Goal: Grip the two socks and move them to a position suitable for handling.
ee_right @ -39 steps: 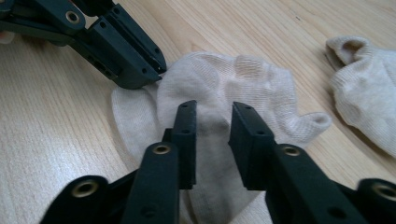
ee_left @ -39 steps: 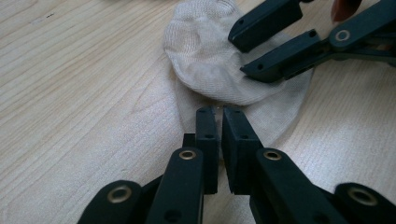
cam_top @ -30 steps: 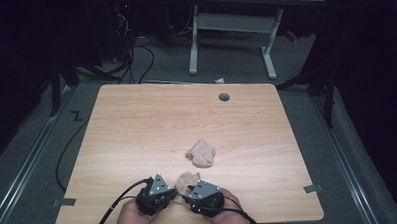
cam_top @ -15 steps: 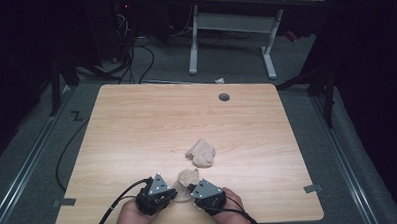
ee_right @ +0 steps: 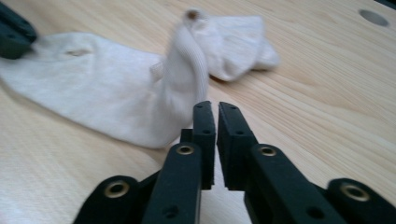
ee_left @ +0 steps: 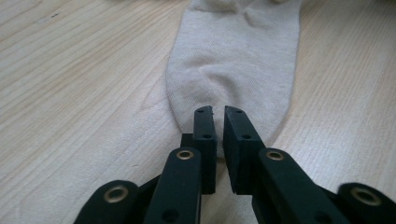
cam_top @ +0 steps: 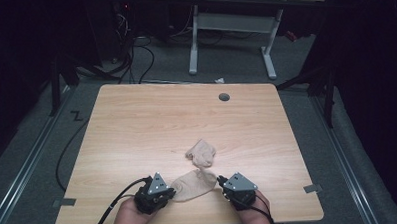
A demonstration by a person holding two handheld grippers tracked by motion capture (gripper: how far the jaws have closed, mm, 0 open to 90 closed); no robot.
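Table (cam_top: pixel 137 124) lit, dark surroundings, blurred sock (ee_right: pixel 187 65) cuff

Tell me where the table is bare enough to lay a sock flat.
The table is bare from the far edge with its round hole down to the crumpled sock, plus both side margins. Crowded: the near edge, where both grippers flank the flat sock.

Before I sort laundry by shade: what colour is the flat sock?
Plain pale beige sock, no pattern; clearest in the left gripper view.

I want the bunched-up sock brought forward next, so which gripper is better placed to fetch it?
Probably the right gripper. In the high view the bunched sock lies just ahead and slightly inward of it. The left gripper sits farther off, its jaws nearly closed at the flat sock tip.
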